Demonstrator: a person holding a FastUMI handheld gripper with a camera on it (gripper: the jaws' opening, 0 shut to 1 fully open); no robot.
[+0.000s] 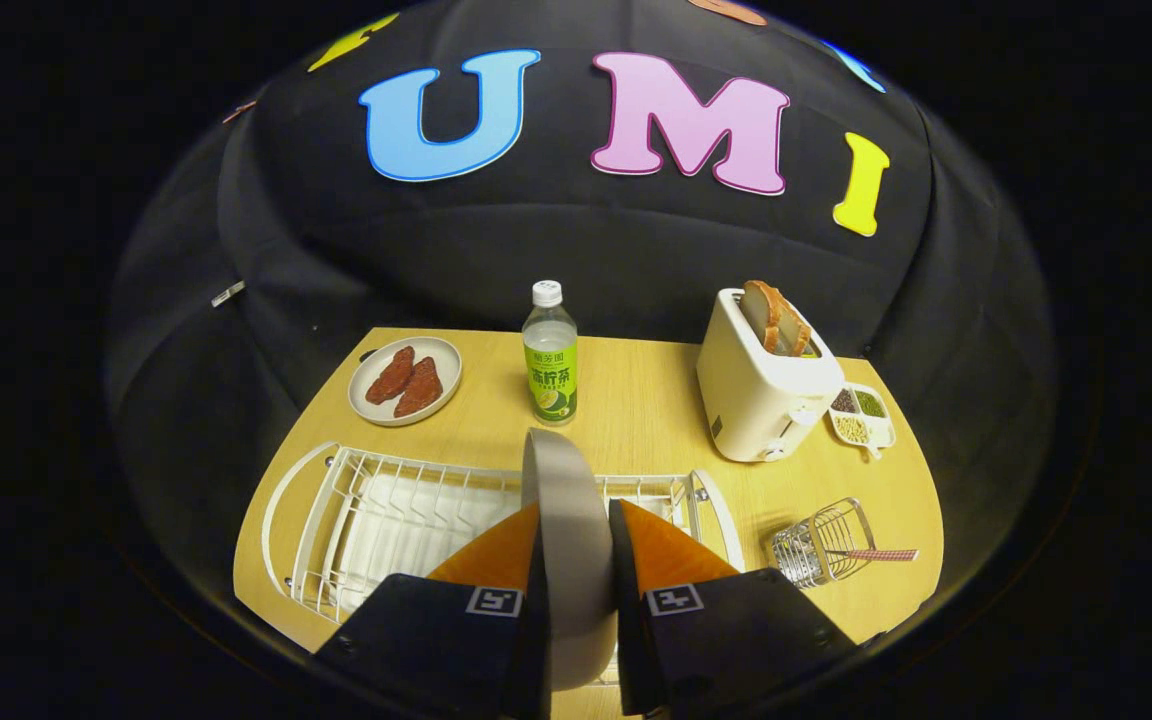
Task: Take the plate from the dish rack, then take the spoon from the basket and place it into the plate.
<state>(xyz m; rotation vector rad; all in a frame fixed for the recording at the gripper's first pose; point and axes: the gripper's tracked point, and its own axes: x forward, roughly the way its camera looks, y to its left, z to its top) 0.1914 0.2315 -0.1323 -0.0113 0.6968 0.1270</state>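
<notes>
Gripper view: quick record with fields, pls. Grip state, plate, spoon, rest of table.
gripper: gripper shut on the plate
plate: grey plate held on edge between the fingers, above the dish rack
spoon: in the wire basket, handle sticking out
stage: plate lifted; spoon not yet taken
others: bottle, toaster with bread, dish of meat, seed tray

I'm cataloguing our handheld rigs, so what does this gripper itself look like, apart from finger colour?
The gripper has two wedge-shaped fingers that taper toward their tips. Each sits on a bulky matte black block, and each block carries a small square black-and-white marker on its top face. No cables, sleeve or hand are visible.
</notes>
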